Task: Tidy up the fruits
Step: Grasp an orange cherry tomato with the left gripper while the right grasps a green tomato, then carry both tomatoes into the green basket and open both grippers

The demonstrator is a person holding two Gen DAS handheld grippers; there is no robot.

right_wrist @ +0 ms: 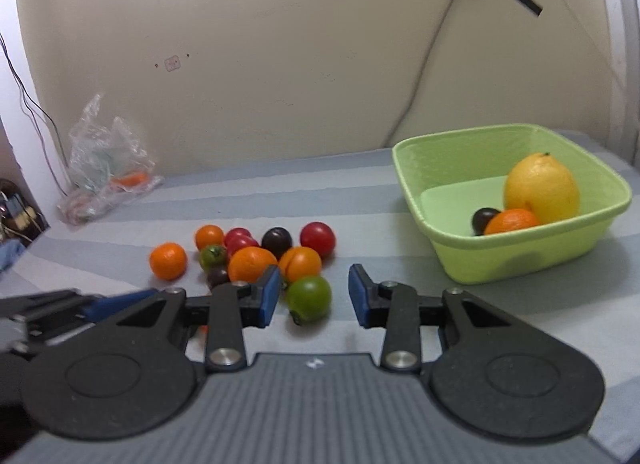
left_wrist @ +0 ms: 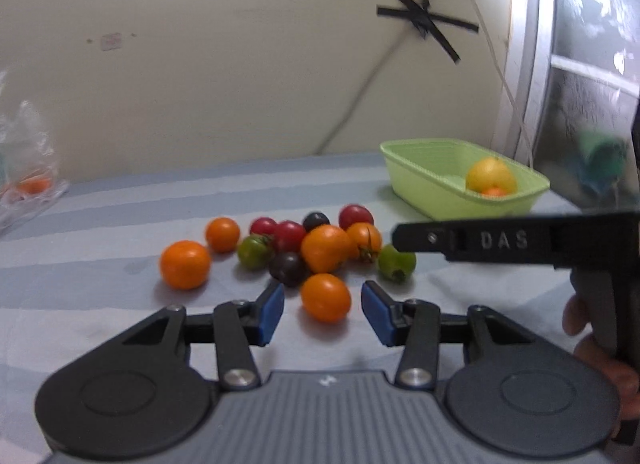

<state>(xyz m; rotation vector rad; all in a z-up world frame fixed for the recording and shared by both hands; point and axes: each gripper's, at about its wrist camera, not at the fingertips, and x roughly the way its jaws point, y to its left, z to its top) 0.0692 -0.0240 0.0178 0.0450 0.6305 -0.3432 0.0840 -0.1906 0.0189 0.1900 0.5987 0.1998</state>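
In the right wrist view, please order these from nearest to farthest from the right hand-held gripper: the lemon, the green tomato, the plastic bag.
1. Green tomato, between the open fingers of the right hand-held gripper.
2. Lemon, in the green basket, right.
3. Plastic bag, far left, by the wall.

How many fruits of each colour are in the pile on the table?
Orange fruits: 5
Red fruits: 3
Dark purple fruits: 2
Green fruits: 2
Total: 12
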